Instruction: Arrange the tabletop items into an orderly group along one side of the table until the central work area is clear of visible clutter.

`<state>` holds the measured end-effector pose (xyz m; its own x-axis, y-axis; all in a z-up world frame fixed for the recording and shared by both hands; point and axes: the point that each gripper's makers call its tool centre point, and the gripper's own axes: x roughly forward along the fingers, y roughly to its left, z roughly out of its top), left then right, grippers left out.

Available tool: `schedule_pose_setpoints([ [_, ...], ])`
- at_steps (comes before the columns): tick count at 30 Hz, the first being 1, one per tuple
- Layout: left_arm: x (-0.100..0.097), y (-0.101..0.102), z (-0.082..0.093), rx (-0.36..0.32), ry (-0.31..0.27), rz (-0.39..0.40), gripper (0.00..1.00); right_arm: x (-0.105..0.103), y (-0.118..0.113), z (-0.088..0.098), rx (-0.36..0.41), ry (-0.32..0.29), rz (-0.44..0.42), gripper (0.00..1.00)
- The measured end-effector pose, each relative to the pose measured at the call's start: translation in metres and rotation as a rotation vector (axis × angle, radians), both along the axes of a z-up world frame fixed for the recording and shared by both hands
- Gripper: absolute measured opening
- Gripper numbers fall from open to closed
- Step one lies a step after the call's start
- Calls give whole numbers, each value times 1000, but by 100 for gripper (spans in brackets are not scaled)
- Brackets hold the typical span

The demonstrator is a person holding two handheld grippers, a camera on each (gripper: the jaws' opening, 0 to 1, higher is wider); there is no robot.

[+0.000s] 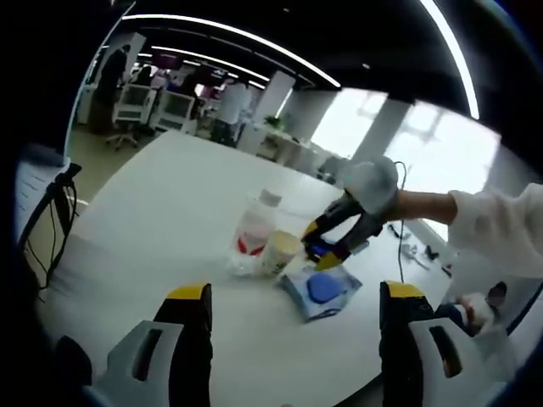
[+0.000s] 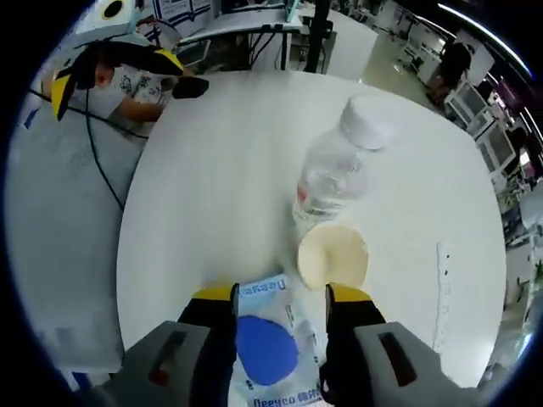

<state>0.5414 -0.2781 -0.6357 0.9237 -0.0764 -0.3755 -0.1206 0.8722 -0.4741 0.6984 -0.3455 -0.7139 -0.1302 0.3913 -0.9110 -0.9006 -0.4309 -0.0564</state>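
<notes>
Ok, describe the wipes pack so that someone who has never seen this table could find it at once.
On the white table, a clear water bottle and a cream paper cup sit together. The wipes pack lies just beside the cup, between the right gripper's jaws. It alone is flat and soft, pale blue with a dark blue oval.

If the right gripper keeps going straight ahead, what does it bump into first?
Probably the paper cup. The right gripper straddles the wipes pack, and the cup sits just past its jaw tips, slightly right. The water bottle lies beyond. Depth is hard to judge.
</notes>
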Motion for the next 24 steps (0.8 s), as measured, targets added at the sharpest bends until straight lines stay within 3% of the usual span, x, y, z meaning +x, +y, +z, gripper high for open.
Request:
schedule_pose_setpoints([
  [6,0,-3,-2,6,14,-7,85,3,-23,7,34,-6,-58,51],
  [9,-1,-5,-1,11,19,-1,91,7,-32,16,104,-5,-135,60],
  [16,-1,-9,-2,14,31,-14,96,6,-53,27,194,68,-253,68],
  [24,0,-18,-2,20,43,-46,96,5,-59,35,204,60,-268,67],
])
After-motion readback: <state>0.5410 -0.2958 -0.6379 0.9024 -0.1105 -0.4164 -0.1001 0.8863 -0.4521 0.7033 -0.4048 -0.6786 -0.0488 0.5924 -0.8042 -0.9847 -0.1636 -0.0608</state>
